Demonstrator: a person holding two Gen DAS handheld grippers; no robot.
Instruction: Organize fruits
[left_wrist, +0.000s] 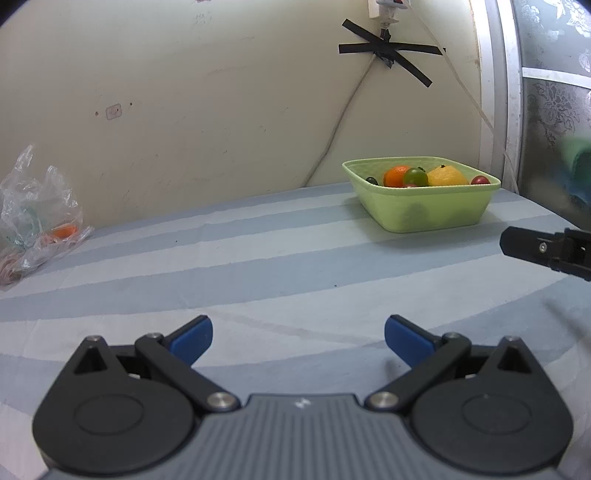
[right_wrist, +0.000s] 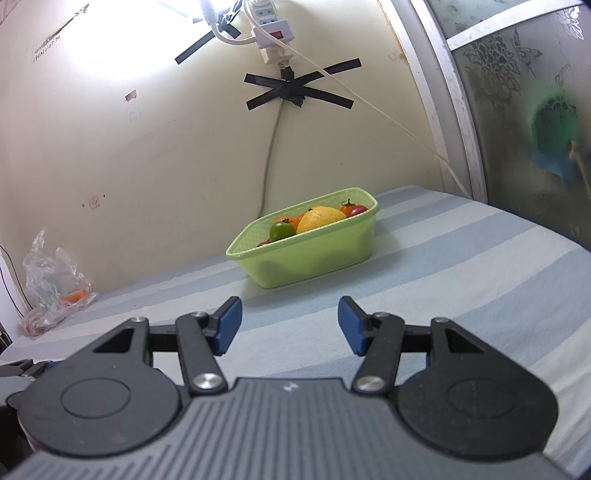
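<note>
Stretching across both views, a surface covered in a blue-and-white striped cloth (left_wrist: 258, 266) runs back to a cream wall (left_wrist: 184, 110) scuffed with marks; whether it is a bed or a tabletop under the cloth cannot be told. On the wall, black tape strips (right_wrist: 295, 90) cross over a cable that runs down from a white power strip (right_wrist: 271, 33), and at the far right stands a patterned frosted panel (right_wrist: 517, 92) in a pale frame. Toward the far right of the cloth sits a light green plastic bin (left_wrist: 424, 210), rectangular with rounded corners, and the fruits lie inside it: a yellow lemon (left_wrist: 445, 176) in the middle, an orange (left_wrist: 394, 175) to its left, a green tomato (left_wrist: 415, 177) touching both, a red cherry tomato (left_wrist: 480, 180) at the right end, and a small dark fruit (left_wrist: 371, 180) at the left end. Against the wall at the far left lies a crumpled clear plastic bag (left_wrist: 33, 214) with something orange inside. The left claw (left_wrist: 298, 341) hovers near over the cloth with its blue-padded fingers spread wide and nothing between them. The right claw (right_wrist: 290, 328) is likewise open wide and empty, aimed toward the bin, and its dark finger shows at the right edge of the left wrist view.
</note>
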